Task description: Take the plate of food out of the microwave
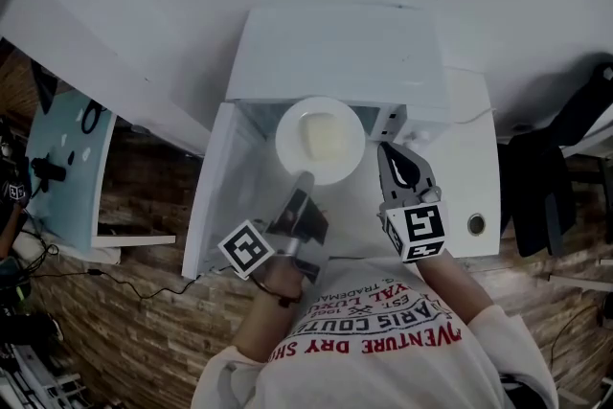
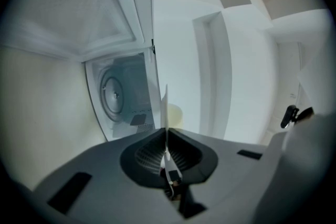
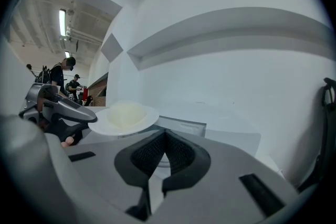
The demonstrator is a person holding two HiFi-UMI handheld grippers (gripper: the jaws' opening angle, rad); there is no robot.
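Grips the plate [image 1: 287, 145] by its near rim with the left tool [image 1: 305, 179], jaws clamped tight on the thin white edge; shows that edge end-on in the left gripper view, a pale sliver standing up from between the pinched pads [image 2: 157, 155]. Carries a low mound of pale yellowish food [image 1: 327, 135] in the middle of the plate; holds it about level in front of the open microwave [image 1: 335, 43], over the mouth of the cavity (whether quite clear of it, hard to tell from above). Has the door [image 1: 213, 201] swung wide to the left; shows the round turntable [image 2: 113, 94] inside the cavity, beyond the plate, in the left gripper view.

Hangs the right tool [image 1: 385, 151] just beside the plate's right edge, apart from it; has its jaws together with nothing between them, seen plainly in the right gripper view. Points that tool toward the right side of the microwave's front. Catches, in the same view, plate and food off to the left with the left tool at the rim; also a few people [image 3: 65, 73] standing far back in the room.
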